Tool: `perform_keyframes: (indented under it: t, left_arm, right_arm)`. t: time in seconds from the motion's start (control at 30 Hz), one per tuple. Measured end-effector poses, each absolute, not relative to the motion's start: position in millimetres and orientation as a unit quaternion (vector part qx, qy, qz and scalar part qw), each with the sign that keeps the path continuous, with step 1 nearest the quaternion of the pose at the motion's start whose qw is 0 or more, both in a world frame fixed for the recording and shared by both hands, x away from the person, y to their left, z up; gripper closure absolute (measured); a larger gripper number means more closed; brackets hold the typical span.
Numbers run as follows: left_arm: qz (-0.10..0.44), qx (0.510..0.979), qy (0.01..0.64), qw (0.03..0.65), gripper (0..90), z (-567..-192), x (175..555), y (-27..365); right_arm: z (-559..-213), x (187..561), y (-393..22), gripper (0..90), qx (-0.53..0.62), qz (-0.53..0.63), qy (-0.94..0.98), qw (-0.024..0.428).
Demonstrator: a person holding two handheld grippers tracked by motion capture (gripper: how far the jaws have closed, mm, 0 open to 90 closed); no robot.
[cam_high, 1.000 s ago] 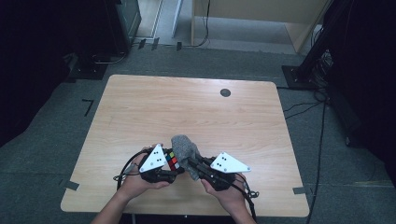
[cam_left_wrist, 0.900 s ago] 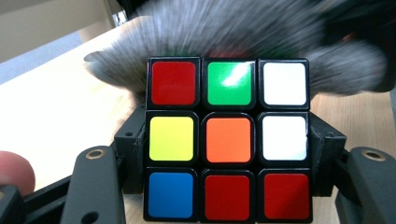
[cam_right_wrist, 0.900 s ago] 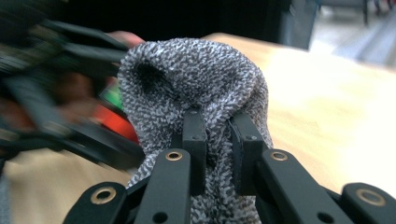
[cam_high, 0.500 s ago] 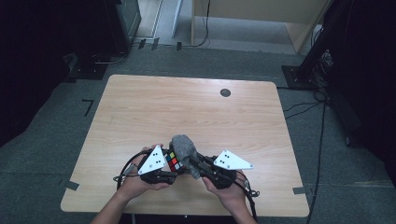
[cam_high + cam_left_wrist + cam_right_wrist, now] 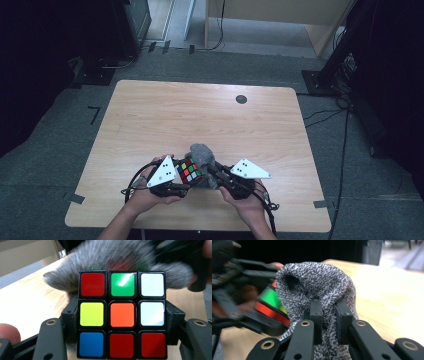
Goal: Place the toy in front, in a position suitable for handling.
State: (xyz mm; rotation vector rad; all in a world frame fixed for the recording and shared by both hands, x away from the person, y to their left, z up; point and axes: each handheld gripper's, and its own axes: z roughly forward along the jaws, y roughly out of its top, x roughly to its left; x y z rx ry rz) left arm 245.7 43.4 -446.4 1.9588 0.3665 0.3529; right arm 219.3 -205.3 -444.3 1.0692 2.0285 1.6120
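Observation:
A colour puzzle cube [image 5: 189, 171] [image 5: 122, 315] sits between the jaws of my left gripper [image 5: 184, 176] [image 5: 122, 325], which is shut on its two sides near the table's front edge. A grey knitted cloth [image 5: 202, 155] [image 5: 317, 287] bunches up just right of the cube and behind it. My right gripper [image 5: 214, 175] [image 5: 328, 315] is shut on a fold of that cloth, which rises above its fingertips. In the right gripper view the cube [image 5: 270, 303] shows at the left, partly hidden by the cloth. The two grippers almost meet.
The wooden table [image 5: 200, 120] stretches away behind the hands, with a small dark round hole [image 5: 241, 99] near its far right. Cables [image 5: 265, 205] trail from both grippers toward the front edge. Grey carpet surrounds the table.

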Motion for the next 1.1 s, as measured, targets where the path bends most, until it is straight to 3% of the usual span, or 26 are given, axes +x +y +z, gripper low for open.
perform_keyframes:
  t: [0.23,0.43,0.57,0.67,0.83,1.1]
  left_arm:
    - [0.147,0.816,0.157,0.536,34.2,-446,247,44]
    - [0.146,0.808,0.157,0.549,34.2,-444,247,48]
    - [0.152,0.817,0.154,0.534,34.2,-447,246,44]
    - [0.153,0.817,0.151,0.535,34.2,-445,245,44]
    - [0.146,0.807,0.156,0.550,34.2,-442,247,49]
    - [0.152,0.812,0.152,0.542,34.2,-444,245,46]
  right_arm:
    - [-429,208,-193,80.0,0.333,0.597,0.710,0.168]
    - [-448,223,-212,80.1,0.389,0.574,0.704,0.154]
    - [-432,210,-201,80.0,0.332,0.611,0.702,0.154]
    - [-428,207,-193,79.9,0.318,0.600,0.713,0.174]
    - [-444,220,-209,80.1,0.381,0.572,0.707,0.164]
    - [-427,206,-194,79.8,0.314,0.594,0.717,0.184]
